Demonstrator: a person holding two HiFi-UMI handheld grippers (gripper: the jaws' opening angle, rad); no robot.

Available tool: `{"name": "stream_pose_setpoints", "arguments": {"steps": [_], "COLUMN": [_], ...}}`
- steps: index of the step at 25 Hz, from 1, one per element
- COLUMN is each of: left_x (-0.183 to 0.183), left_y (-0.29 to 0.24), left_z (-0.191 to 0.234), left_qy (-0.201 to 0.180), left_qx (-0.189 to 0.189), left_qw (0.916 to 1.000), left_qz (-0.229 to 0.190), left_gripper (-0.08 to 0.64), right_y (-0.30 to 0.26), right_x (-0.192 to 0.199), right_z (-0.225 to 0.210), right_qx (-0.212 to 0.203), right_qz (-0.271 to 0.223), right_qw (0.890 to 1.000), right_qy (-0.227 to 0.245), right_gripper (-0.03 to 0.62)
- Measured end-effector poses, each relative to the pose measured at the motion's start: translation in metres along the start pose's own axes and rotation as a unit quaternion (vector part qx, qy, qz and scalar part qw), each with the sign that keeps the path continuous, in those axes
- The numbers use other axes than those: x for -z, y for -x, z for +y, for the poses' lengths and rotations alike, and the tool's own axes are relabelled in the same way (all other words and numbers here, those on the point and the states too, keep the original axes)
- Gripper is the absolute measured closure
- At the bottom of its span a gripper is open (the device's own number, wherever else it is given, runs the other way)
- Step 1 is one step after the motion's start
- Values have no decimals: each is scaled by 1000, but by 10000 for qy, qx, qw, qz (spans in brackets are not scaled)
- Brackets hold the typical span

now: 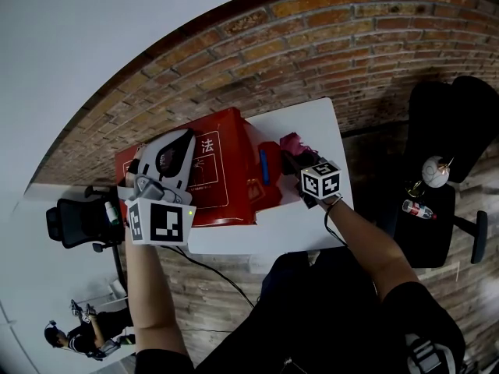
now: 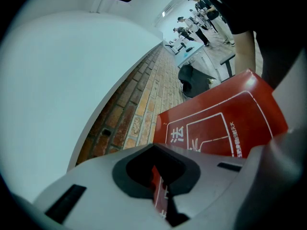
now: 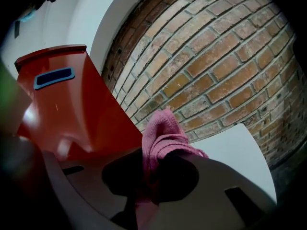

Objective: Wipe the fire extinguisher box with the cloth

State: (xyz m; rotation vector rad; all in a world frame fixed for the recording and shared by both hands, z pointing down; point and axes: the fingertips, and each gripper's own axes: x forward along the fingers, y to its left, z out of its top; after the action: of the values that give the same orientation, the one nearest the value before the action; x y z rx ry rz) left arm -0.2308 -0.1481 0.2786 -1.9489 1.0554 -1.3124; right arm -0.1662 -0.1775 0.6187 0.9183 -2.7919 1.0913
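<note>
At 3 o'clock of the box (image 1: pixel 222 170): right gripper (image 3: pixel 152 174) pinches cloth (image 3: pixel 160 135).
Left gripper (image 2: pixel 160 181): jaws almost together, atop box.
Progress: wiping likely barely begun.

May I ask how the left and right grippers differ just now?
The right gripper is shut on a pink knitted cloth; the left gripper grips an edge of the red fire extinguisher box. The left gripper lies over the box's printed face; the right gripper is beside its end. Both are shut on something.
</note>
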Motion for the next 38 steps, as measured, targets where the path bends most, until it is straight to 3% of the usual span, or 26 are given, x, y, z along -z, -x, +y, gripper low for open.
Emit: {"name": "stream_pose_setpoints", "arguments": {"steps": [38], "left_x": [1], "left_y": [0], "left_z": [1], "left_qy": [34], "left_qx": [-25], "left_qw": [10000], "left_qz": [38], "left_gripper": [529], "right_y": [-23], "right_x": [96], "right_z": [-73], "right_qx": [688], "right_qz": [1136], "right_qw": [9909], "right_qy": [-237], "right_gripper": [518]}}
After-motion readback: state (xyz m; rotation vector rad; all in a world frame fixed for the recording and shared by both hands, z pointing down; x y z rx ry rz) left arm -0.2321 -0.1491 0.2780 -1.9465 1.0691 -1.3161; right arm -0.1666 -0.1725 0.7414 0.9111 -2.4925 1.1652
